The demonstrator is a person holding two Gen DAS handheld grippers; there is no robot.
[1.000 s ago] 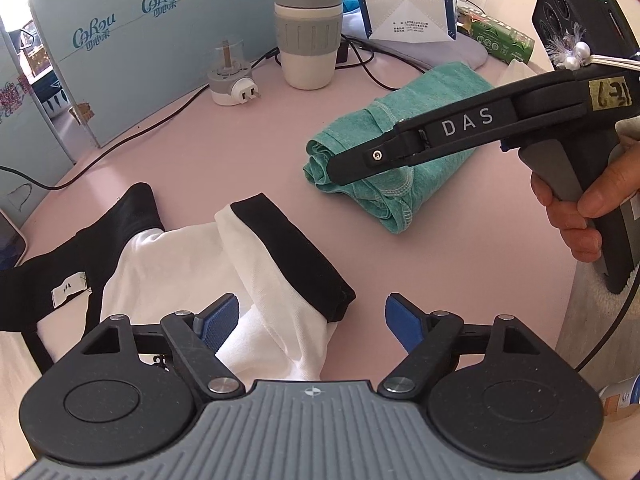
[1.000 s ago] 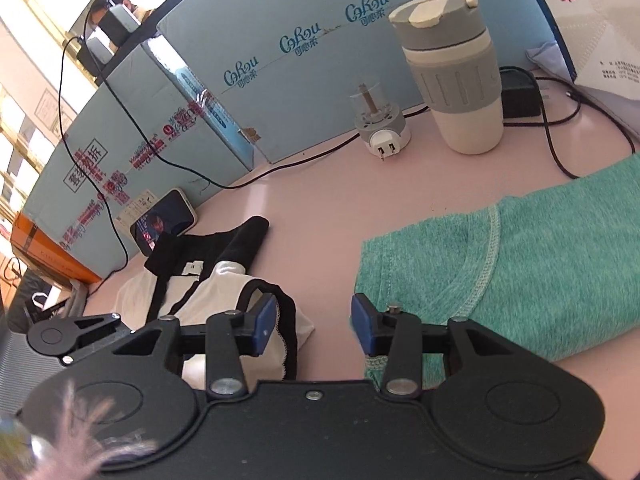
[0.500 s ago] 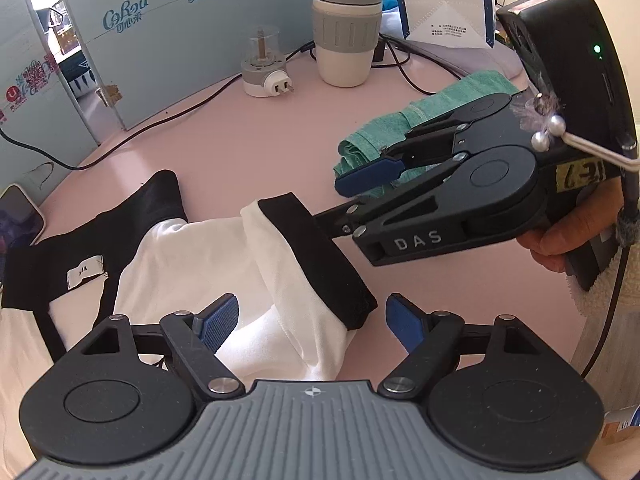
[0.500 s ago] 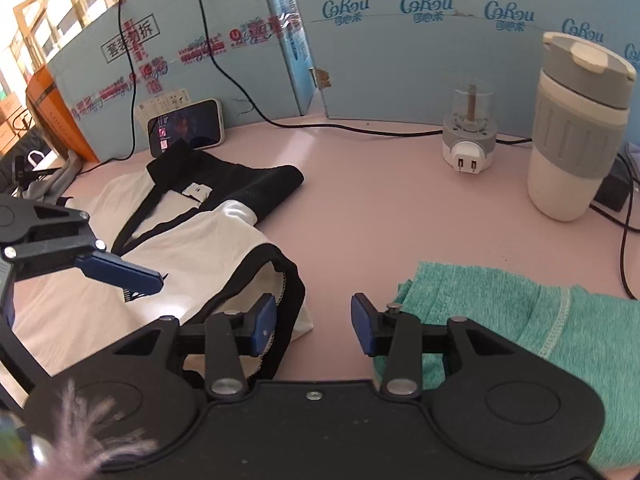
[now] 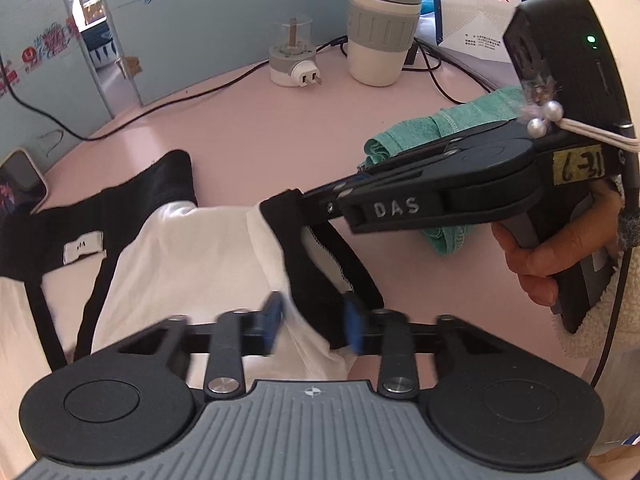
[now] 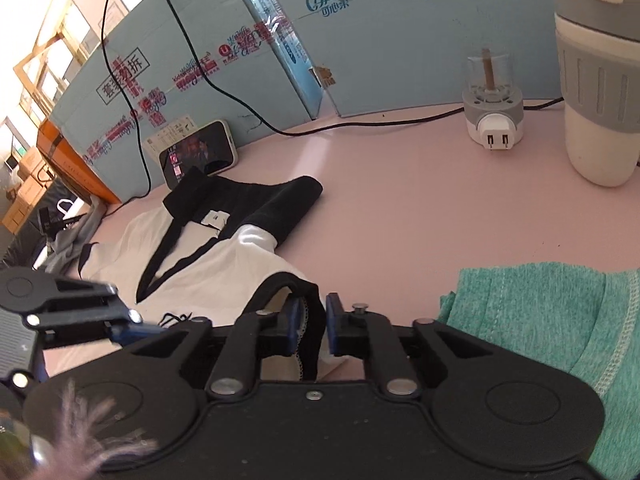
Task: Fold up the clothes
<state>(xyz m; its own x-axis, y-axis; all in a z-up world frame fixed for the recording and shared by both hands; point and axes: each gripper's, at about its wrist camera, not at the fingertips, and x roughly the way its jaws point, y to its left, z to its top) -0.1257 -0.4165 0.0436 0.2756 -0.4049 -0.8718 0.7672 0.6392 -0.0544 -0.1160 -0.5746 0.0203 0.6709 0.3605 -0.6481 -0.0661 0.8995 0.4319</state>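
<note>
Both my claws on black sleeve cuff (image 5: pixel 316 276) of white black-trimmed cotton shirt (image 5: pixel 180 264), lying spread on pink table (image 5: pixel 248 120). Right gripper (image 6: pixel 312 326) clamped on cuff; left gripper (image 5: pixel 312 320) closing, cuff between pads. Two-point hold probably for folding sleeve inward. Green knit garment (image 6: pixel 552 312) already folded aside.

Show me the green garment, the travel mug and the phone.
green garment (image 6: pixel 560 312), right wrist view, folded top layer
travel mug (image 5: pixel 380 28), left wrist view, grey ribbed sleeve
phone (image 6: pixel 200 154), right wrist view, lit screen
</note>
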